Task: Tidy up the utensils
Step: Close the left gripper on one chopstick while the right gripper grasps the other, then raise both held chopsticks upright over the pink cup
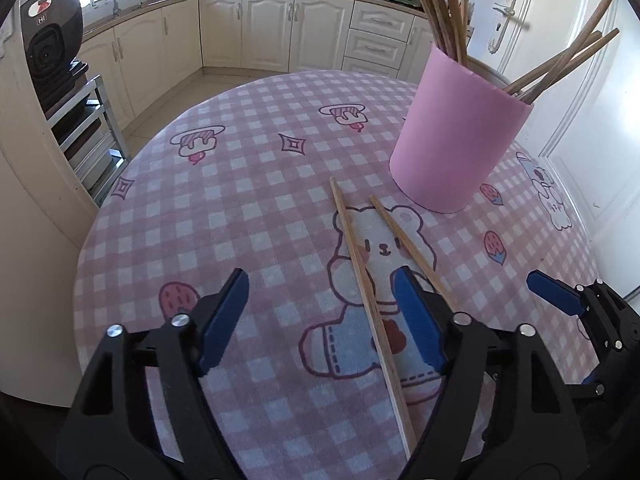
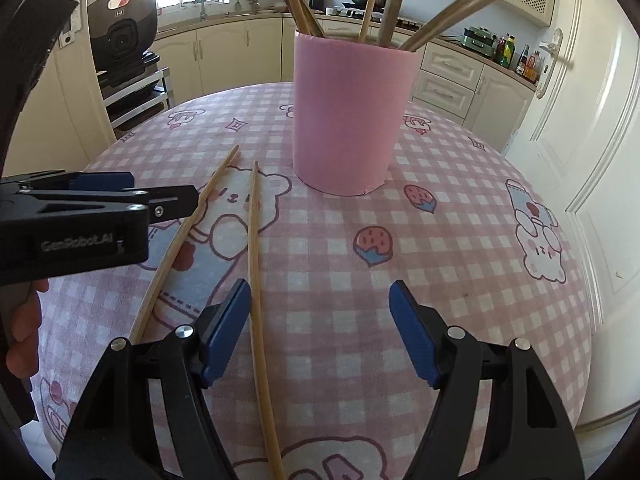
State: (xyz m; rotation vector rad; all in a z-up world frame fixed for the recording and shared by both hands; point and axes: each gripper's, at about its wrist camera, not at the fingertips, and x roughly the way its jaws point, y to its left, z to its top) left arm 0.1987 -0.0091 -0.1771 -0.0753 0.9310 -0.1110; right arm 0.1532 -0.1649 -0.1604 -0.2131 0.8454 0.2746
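Wooden chopsticks [image 2: 254, 264] flat on tablecloth [image 2: 460, 240]; both grippers' fingers spread.

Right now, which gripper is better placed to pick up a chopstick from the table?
Either could, each for its own stick. The left gripper is open around the left chopstick; the right gripper is open around the right chopstick.

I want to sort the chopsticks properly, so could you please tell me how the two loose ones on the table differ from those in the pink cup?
The two loose wooden chopsticks lie flat on the pink checked tablecloth; the bundle of wooden chopsticks stands leaning inside the pink cylindrical cup. The loose pair is fully visible; the bundle's lower ends are hidden by the cup. Both sets look like the same plain light wood.
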